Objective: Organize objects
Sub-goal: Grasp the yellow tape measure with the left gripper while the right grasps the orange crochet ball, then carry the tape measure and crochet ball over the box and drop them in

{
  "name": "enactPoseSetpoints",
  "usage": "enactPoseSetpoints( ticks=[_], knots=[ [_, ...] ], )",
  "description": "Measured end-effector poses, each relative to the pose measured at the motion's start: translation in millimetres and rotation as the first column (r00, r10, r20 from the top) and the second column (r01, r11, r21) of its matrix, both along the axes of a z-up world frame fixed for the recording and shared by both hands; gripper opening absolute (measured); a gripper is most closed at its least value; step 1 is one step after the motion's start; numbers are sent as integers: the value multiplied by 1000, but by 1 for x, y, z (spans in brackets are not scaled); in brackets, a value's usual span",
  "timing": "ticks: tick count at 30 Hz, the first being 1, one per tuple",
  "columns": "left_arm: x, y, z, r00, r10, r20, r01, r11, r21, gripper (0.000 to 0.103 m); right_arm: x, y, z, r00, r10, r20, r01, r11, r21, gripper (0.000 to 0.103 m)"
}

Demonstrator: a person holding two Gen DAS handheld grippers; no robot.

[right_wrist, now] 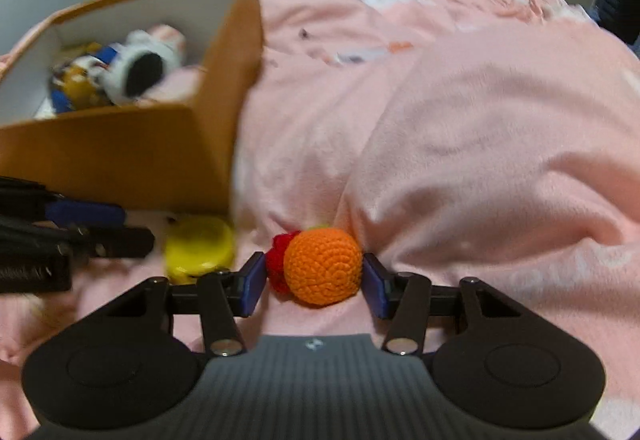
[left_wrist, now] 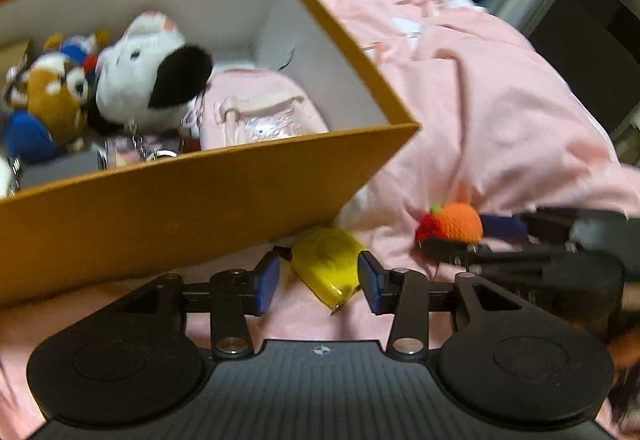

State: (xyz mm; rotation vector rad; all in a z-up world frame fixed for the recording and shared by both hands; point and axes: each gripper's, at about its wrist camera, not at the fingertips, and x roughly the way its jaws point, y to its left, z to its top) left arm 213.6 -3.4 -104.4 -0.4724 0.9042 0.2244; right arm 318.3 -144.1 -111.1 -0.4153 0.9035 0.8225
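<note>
A yellow glossy rounded object (left_wrist: pixel 326 264) lies on the pink blanket beside the orange cardboard box (left_wrist: pixel 200 208). My left gripper (left_wrist: pixel 318 282) straddles it: the right pad touches its edge and a gap shows at the left pad, so the jaws stand open. An orange crochet ball with a red piece (right_wrist: pixel 324 266) rests on the blanket, and my right gripper (right_wrist: pixel 314 288) is shut on it, pads against both sides. The right wrist view shows the left gripper (right_wrist: pixel 138 228) at the left next to the yellow object (right_wrist: pixel 200 250).
The open box (right_wrist: pixel 120 156) holds several plush toys, among them a white and black one (left_wrist: pixel 148 76), and a pink pouch (left_wrist: pixel 260 108). The rumpled pink blanket (right_wrist: pixel 480 120) rises in folds to the right. A doorway and dark furniture (left_wrist: pixel 580 40) stand beyond the bed.
</note>
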Motion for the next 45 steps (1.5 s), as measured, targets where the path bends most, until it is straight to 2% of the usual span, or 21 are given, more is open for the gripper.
enactPoseSetpoints(
  ticks=[3,10,12,17,21,29,33,36,40,43,45],
  knots=[
    [12,-8,-4,999,46,-28,-46,999,13,60,5,-6,0,1000,-4,-23,4,1000,25,53],
    [30,-18,-21,984,141,-107,-141,990,12,62,15,-28,3,990,-59,-129,75,989,131,54],
    [33,-19,-26,980,157,-122,-158,987,1,63,14,-28,3,990,-57,-129,75,988,133,54],
    [41,-25,-30,972,188,-138,-184,982,40,65,13,-28,1,990,-57,-132,75,988,137,54],
    [41,-23,-35,966,219,-135,-216,976,38,65,15,-27,1,989,-61,-138,81,987,141,54],
    [28,-18,-33,974,187,-129,-185,982,28,63,14,-24,1,990,-58,-127,75,988,133,54],
    [7,-11,-23,983,153,-105,-154,988,-6,62,8,-23,5,993,-48,-109,63,989,132,54],
    [-17,-4,-9,991,128,-47,-129,991,-28,62,0,-20,11,996,-30,-78,40,991,129,54],
    [-45,-2,15,995,95,17,-95,995,-9,62,-13,-17,23,999,1,-50,5,991,130,54],
    [-61,-7,34,997,52,63,-54,998,19,62,-21,-17,39,998,32,-52,-23,986,165,54],
    [-62,-12,46,995,23,96,-26,999,28,62,-27,-15,53,999,51,-19,-47,983,177,54]
  ],
)
